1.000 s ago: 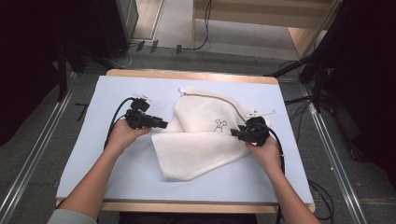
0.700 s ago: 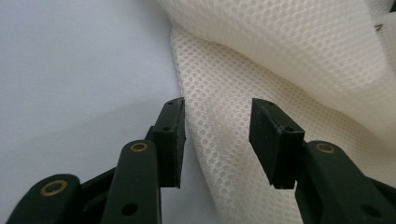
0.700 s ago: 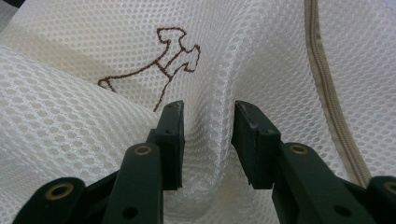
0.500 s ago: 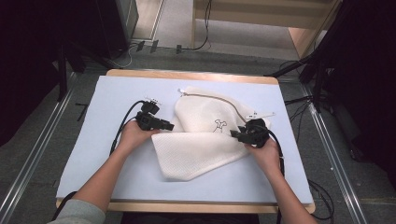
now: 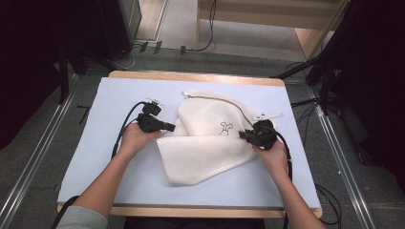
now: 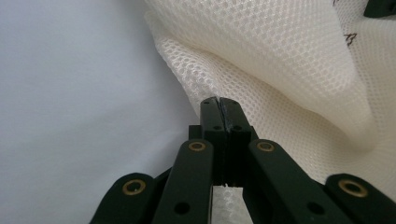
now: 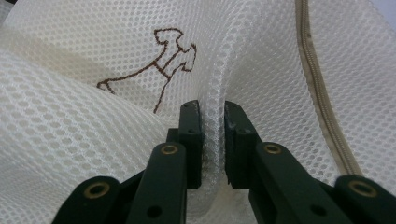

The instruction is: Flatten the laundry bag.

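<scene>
A white mesh bag (image 5: 215,143) with a tan zipper (image 5: 229,101) and a brown dog outline (image 5: 226,128) lies crumpled on the pale blue mat (image 5: 105,157). My left gripper (image 5: 173,127) is at the bag's left edge. Its jaws have just been closing, and in the left gripper view they (image 6: 219,105) meet on the thin mesh edge (image 6: 280,70). My right gripper (image 5: 242,134) is at the bag's right side. Its jaws have also just been closing, and the right gripper (image 7: 212,112) pinches a raised fold of mesh (image 7: 93,140) just below the dog outline (image 7: 159,70).
The mat covers a wooden table (image 5: 191,76) with bare blue surface left of and in front of the bag. Black cables (image 5: 122,133) trail from each gripper. Metal rails (image 5: 334,143) run along the floor on both sides, and dark equipment stands at the back.
My left hand has shifted right to the bag's left edge and its jaws have closed there. The right hand has stayed put, its jaws tighter on the fold.
</scene>
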`<state>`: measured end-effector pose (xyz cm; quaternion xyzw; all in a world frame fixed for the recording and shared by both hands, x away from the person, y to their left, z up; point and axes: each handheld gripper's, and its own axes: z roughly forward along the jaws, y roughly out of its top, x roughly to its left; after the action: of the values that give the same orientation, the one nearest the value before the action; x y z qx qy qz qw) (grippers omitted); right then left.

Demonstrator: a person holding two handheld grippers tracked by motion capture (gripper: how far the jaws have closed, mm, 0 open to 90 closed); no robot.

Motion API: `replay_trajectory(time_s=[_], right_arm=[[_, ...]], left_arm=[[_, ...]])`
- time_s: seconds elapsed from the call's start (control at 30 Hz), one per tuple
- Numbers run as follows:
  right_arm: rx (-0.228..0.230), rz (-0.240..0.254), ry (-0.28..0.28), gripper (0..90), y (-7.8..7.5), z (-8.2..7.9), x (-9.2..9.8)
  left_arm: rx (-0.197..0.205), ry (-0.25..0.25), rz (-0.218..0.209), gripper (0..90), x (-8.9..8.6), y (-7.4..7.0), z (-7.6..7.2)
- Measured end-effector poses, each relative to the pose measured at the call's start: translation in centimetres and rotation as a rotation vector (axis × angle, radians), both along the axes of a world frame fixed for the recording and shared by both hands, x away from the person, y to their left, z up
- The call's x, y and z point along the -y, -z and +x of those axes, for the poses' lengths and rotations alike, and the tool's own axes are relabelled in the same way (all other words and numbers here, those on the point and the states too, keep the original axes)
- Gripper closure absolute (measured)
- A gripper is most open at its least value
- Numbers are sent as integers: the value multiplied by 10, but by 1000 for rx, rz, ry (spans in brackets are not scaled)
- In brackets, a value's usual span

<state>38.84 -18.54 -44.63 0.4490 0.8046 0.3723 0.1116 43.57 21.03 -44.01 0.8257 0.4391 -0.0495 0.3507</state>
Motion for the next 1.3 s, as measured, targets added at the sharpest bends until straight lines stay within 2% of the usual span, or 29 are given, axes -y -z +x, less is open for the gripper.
replay_trajectory(time_s=[0.1, 0.2, 0.3, 0.33, 0.4, 0.47, 0.63, 0.77, 0.93, 1.13, 1.2, 1.27, 1.3], right_arm=[[16, -6, 17, 832, -6, -1, 1], [25, 0, 23, 831, -8, -2, 2], [31, 3, 29, 826, -9, -1, 4], [31, 3, 29, 826, -9, -1, 4], [35, 9, 32, 826, -10, 1, 3], [37, 10, 32, 826, -10, 2, 3], [39, 11, 21, 821, -12, 6, -4], [38, -3, -3, 821, -12, 9, -13], [33, 6, -27, 803, -12, 11, -21], [47, 6, -84, 659, -10, 14, -37], [53, 25, -101, 601, -11, 14, -39], [62, 30, -103, 581, -12, 14, -40], [72, 51, -111, 578, -15, 12, -38]], left_arm=[[31, -23, -26, 900, -12, -13, -3], [43, -39, -35, 900, -21, -17, -5], [58, -73, -53, 900, -37, -24, -7], [58, -73, -53, 900, -37, -24, -7], [69, -105, -73, 900, -50, -28, -10], [72, -117, -77, 900, -54, -30, -12], [95, -174, -95, 900, -79, -36, -20], [105, -202, -99, 900, -91, -38, -25], [107, -227, -101, 900, -104, -38, -30], [111, -273, -96, 900, -122, -37, -36], [119, -291, -68, 900, -130, -37, -38], [119, -299, -66, 900, -133, -36, -38], [119, -316, -66, 900, -141, -35, -38]])
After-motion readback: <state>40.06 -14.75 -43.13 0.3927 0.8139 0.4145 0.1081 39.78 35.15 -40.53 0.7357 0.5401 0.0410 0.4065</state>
